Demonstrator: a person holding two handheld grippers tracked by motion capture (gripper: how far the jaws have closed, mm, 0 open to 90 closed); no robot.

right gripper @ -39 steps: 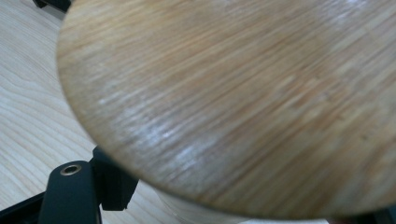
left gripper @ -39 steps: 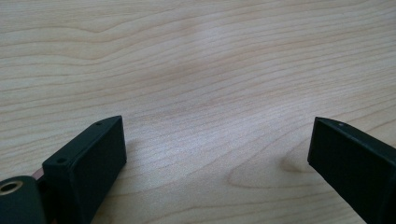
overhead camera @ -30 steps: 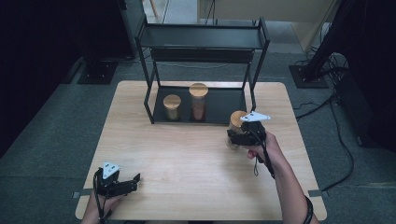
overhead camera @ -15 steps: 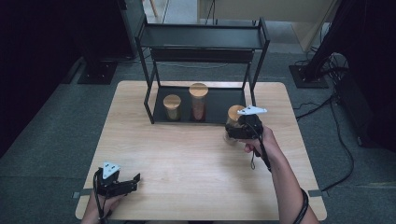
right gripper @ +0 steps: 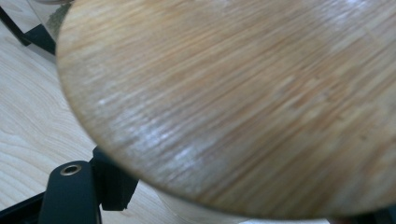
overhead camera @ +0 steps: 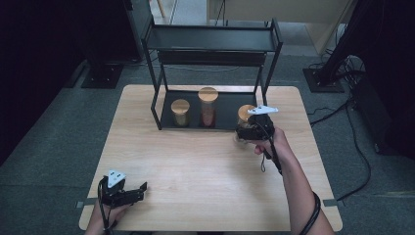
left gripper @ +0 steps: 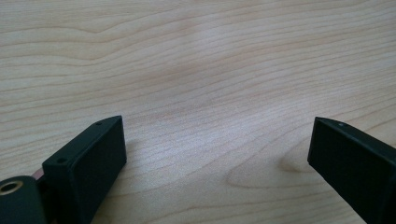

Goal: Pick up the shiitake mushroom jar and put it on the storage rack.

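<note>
Jar (overhead camera: 244, 117) (wooden-lidded), right gripper (overhead camera: 246, 133) clamped around it

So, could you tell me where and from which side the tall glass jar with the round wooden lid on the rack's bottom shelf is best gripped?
Grip the tall glass jar on its glass body below the lid, coming level from the open front of the black metal rack. It stands upright under the upper shelf, so a reach from above looks blocked; a shorter jar flanks it, so keep the jaws narrow.

two jars (overhead camera: 180, 112) on black rack (overhead camera: 215, 45)
</note>
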